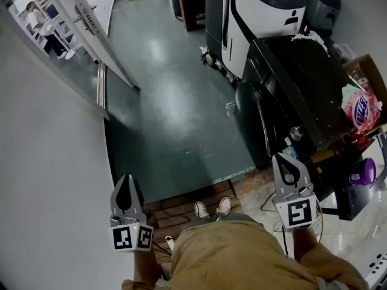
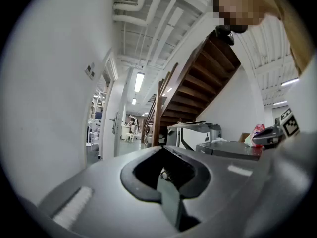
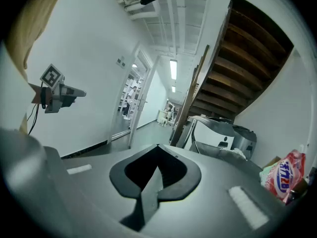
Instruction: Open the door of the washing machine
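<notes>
My left fingers (image 1: 127,189) and right fingers (image 1: 290,171) are pinched shut and empty. The washing machine door (image 1: 249,109) waits ahead of the right pair, and I expect closed tips would skid off it.

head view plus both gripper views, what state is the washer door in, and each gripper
dark round door of the front-loading washing machine: closed, nothing touching it.
left gripper: jaws together, nothing between them, held in the air away from the door.
right gripper: jaws together, empty, also clear of the door.
</notes>
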The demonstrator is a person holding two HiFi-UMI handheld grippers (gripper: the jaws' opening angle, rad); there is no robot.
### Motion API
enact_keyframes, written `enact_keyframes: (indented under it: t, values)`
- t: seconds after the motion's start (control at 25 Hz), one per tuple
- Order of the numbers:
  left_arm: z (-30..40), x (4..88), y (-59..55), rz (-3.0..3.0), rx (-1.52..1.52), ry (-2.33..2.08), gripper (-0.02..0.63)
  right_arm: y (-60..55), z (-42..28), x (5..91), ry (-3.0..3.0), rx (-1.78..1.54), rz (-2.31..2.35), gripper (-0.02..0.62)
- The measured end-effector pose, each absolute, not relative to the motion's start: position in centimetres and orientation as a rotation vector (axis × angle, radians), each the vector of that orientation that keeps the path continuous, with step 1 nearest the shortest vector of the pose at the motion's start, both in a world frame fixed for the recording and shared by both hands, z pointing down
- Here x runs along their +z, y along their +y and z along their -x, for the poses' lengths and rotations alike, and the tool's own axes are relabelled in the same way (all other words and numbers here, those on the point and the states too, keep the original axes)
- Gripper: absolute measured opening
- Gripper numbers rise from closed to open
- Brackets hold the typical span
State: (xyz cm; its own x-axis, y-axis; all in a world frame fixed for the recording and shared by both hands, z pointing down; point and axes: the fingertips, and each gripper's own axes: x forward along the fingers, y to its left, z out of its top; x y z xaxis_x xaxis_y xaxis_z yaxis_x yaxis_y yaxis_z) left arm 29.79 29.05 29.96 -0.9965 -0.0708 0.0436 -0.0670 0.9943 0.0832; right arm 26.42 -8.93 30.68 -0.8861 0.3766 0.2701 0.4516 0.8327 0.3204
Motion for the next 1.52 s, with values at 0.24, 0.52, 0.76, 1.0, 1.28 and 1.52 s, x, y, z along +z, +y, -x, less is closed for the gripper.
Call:
enact_keyframes:
  t: [0.24, 0.52, 0.76, 1.0, 1.28, 1.52]
  values:
    - [-30.1, 29.7, 30.4, -0.095, -0.141, -3.100, 0.060, -7.4, -26.8, 30.2, -2.822, -0.574, 0.655, 0.005]
    - [-30.5, 30.1, 30.1, -0.132, -0.159, -3.098, 0.061, -6.7, -27.7, 29.8, -2.833, -0.572, 0.648, 0.005]
    - [-30.7, 29.7, 30.9, -0.129, -0.160, -3.103, 0.061, -6.7, -28.0, 29.2, -2.859, -0.559, 0.612, 0.006]
    - [-30.5, 29.6, 31.3, -0.141, -0.165, -3.113, 0.061, -7.8, -27.7, 28.8, -2.882, -0.536, 0.513, 0.145]
    - [-30.2, 30.0, 32.0, -0.157, -0.181, -3.111, 0.061, -7.7, -26.8, 28.9, -2.896, -0.455, 0.570, 0.520]
    - [-30.0, 30.6, 33.5, -0.179, -0.206, -3.102, 0.061, -6.5, -27.0, 30.3, -2.828, -0.543, 0.549, 0.546]
